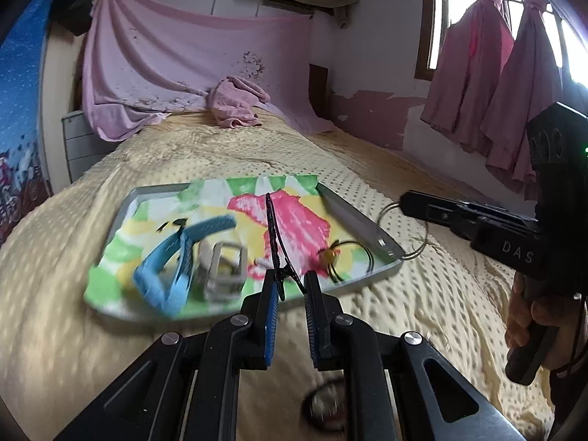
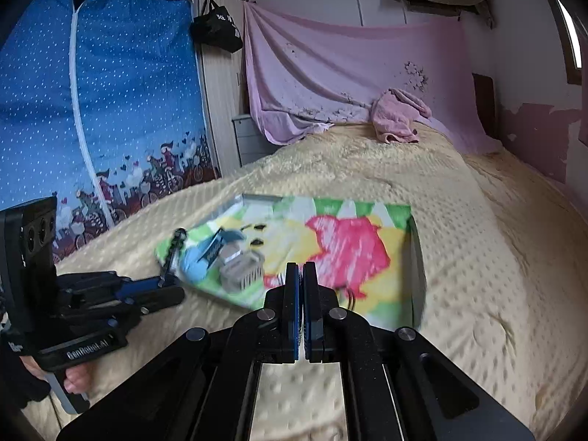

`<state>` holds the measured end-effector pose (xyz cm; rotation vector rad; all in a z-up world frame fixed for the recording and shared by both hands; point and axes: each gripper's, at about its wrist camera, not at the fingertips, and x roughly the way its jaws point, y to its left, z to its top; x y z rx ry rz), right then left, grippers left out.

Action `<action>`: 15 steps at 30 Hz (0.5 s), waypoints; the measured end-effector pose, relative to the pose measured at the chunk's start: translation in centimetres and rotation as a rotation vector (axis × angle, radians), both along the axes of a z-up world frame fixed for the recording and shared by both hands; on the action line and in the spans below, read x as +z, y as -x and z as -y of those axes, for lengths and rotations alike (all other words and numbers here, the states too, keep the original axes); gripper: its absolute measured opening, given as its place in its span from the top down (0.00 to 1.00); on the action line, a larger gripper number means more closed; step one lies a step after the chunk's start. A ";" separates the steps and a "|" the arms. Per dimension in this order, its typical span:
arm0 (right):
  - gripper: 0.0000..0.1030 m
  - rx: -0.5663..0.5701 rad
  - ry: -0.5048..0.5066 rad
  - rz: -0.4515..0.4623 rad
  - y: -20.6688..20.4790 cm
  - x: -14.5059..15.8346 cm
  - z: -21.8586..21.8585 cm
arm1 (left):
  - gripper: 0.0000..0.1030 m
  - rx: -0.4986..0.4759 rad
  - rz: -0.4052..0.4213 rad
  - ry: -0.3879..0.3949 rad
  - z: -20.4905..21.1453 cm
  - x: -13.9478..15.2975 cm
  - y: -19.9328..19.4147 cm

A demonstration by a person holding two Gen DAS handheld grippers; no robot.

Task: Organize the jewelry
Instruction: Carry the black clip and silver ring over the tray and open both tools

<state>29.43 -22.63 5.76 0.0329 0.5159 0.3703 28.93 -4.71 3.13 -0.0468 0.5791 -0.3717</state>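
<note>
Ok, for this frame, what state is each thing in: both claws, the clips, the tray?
Left claw: shut on black clip, lifted.
Right claw: shut on wire rings, beside the tray.
Tray: on the bed, lined with floral cloth.
Blue clip: lying in tray.
Grey clip: lying in tray.

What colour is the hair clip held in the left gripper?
Black; the hair clip shows best in the left wrist view, pinched by the left gripper.

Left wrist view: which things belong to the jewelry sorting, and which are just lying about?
Job in hand:
- tray with floral cloth
- black hair clip in left gripper
- thin metal rings in right gripper
- blue claw clip
- grey claw clip
- black hair tie

Lying about:
- pink towel
- pink sheet
- curtains
- black bag
</note>
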 end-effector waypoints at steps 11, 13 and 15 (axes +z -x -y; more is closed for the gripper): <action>0.98 -0.014 -0.015 -0.088 -5.4 -4.6 -0.5 | 0.87 -0.038 -0.162 -0.024 2.0 -3.6 -6.2; 0.98 -0.020 -0.012 -0.104 -5.6 -5.4 -0.3 | 0.87 -0.028 -0.182 -0.042 2.2 -4.2 -6.3; 0.97 -0.025 -0.007 -0.119 -5.8 -6.1 -0.2 | 0.86 -0.021 -0.184 -0.031 2.1 -4.4 -6.2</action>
